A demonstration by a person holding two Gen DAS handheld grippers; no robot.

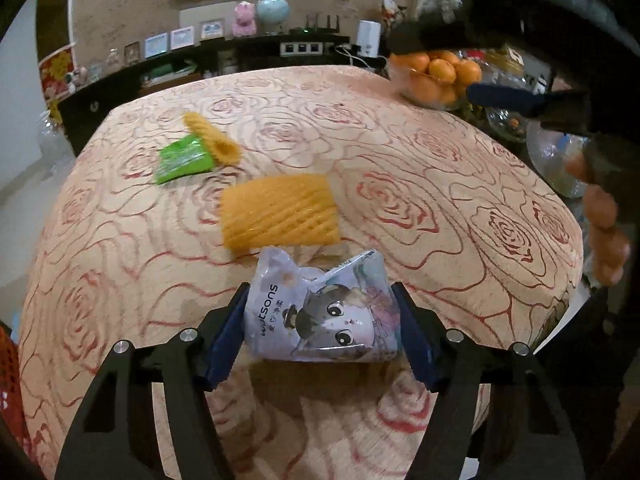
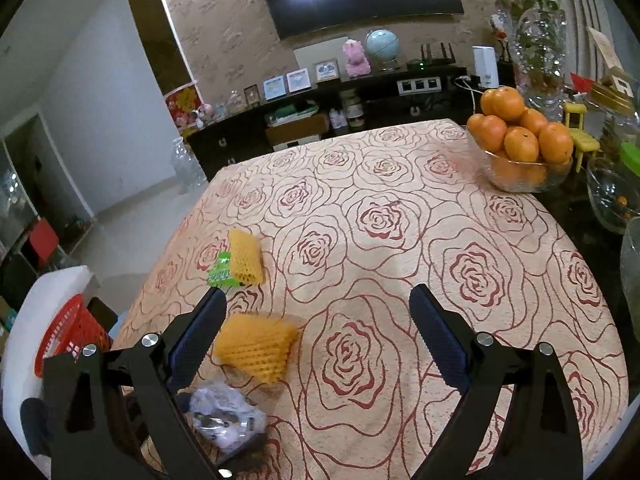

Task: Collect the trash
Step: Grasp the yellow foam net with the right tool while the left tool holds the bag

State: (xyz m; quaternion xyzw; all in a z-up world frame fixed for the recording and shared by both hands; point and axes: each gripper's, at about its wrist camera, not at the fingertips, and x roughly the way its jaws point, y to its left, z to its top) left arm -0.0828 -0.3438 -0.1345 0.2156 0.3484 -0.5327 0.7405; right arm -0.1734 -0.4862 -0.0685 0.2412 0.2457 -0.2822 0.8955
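the pale, crinkled watsons wipes packet (image 1: pixel 320 316), printed with a cartoon face, lies near the table's front edge between the blue pads of the left gripper (image 1: pixel 322 332), which touch both its sides. just behind it lies a yellow foam fruit net (image 1: pixel 280 210); farther back, a second foam net (image 1: pixel 212 138) overlaps a green wrapper (image 1: pixel 182 160). the right gripper (image 2: pixel 318 334) hangs wide open over the rose-patterned tablecloth (image 2: pixel 400 240), holding nothing. a glass bowl of oranges (image 2: pixel 520 140) stands well apart at the far corner.

Near table (image 1: pixel 460 208) edge: tissue pack (image 1: pixel 320 316) between left gripper (image 1: pixel 320 320) fingers; foam net (image 1: pixel 280 210) just behind it, wrapper (image 1: pixel 182 158) touching second net (image 1: pixel 214 138) farther back-left (fruit bowl (image 2: pixel 520 172) far right corner).
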